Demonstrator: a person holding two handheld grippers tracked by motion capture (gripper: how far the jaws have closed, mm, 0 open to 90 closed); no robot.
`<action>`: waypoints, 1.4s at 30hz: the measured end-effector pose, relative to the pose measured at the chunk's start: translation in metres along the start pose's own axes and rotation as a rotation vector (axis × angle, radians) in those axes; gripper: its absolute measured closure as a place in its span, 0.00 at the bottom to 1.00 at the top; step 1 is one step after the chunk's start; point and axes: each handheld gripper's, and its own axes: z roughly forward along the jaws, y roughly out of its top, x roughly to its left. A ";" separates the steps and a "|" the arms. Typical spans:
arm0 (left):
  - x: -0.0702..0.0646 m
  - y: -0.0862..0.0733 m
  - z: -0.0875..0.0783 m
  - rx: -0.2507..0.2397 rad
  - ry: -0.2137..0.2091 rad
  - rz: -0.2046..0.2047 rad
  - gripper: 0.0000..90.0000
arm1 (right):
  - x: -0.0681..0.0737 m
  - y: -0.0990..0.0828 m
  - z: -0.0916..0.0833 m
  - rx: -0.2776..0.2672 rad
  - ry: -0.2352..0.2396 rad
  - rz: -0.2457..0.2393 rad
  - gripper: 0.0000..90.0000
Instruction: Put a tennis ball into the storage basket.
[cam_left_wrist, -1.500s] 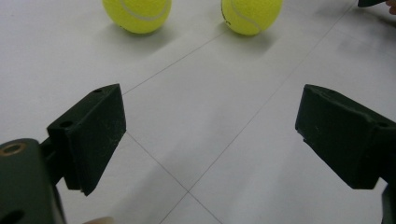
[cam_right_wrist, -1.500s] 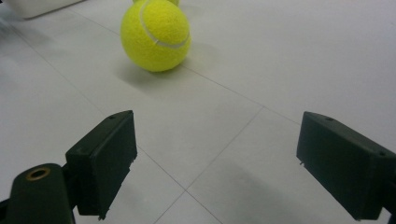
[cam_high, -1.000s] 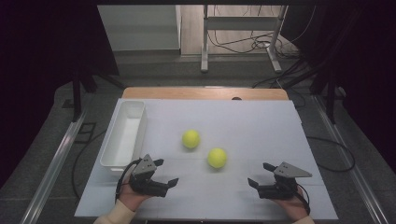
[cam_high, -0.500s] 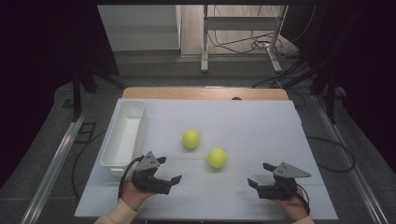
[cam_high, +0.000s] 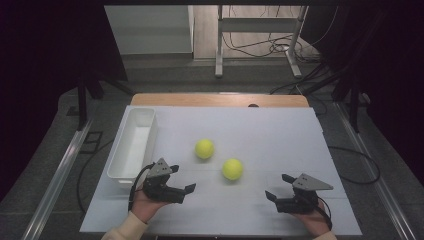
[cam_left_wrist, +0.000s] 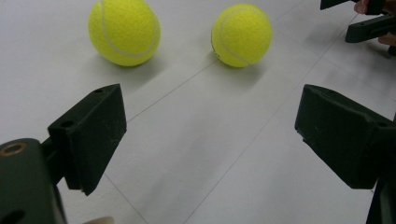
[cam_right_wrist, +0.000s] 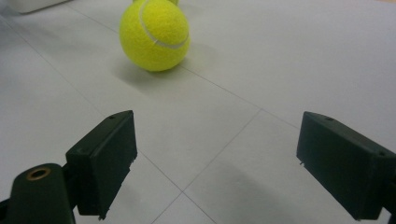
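Two yellow tennis balls lie on the white worktop (cam_high: 280, 130), near its middle and just apart from each other: the farther ball (cam_high: 204, 149) sits toward the left, the nearer ball (cam_high: 232, 169) a little to its right and closer to the near edge. A white tray (cam_high: 131, 145) runs along the left edge, empty as far as the high view shows.

The left gripper (cam_high: 180, 181) hovers near the near edge, just beside the tray's near end, its jaws spread wide with nothing between them. In the left gripper view both balls lie ahead of the released jaws, well apart from them. The right gripper (cam_high: 278, 187) hangs near the near right corner, also released, jaws wide and empty; in the right gripper view the nearer ball (cam_right_wrist: 154, 35) lies ahead, off toward its left jaw.

Compared with a second ago, the left gripper has edged slightly toward the balls and turned a little more their way. The right gripper, the balls and the tray sit where they were.
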 end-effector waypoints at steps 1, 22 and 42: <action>0.000 0.000 0.000 0.000 0.000 -0.001 0.11 | 0.000 0.000 0.000 -0.001 0.000 -0.001 0.14; -0.002 0.023 0.017 0.000 -0.024 -0.005 0.11 | 0.001 -0.001 0.001 0.015 -0.002 -0.011 0.14; 0.003 0.037 0.040 0.036 -0.002 -0.010 0.11 | 0.001 -0.001 0.002 0.023 -0.005 -0.015 0.14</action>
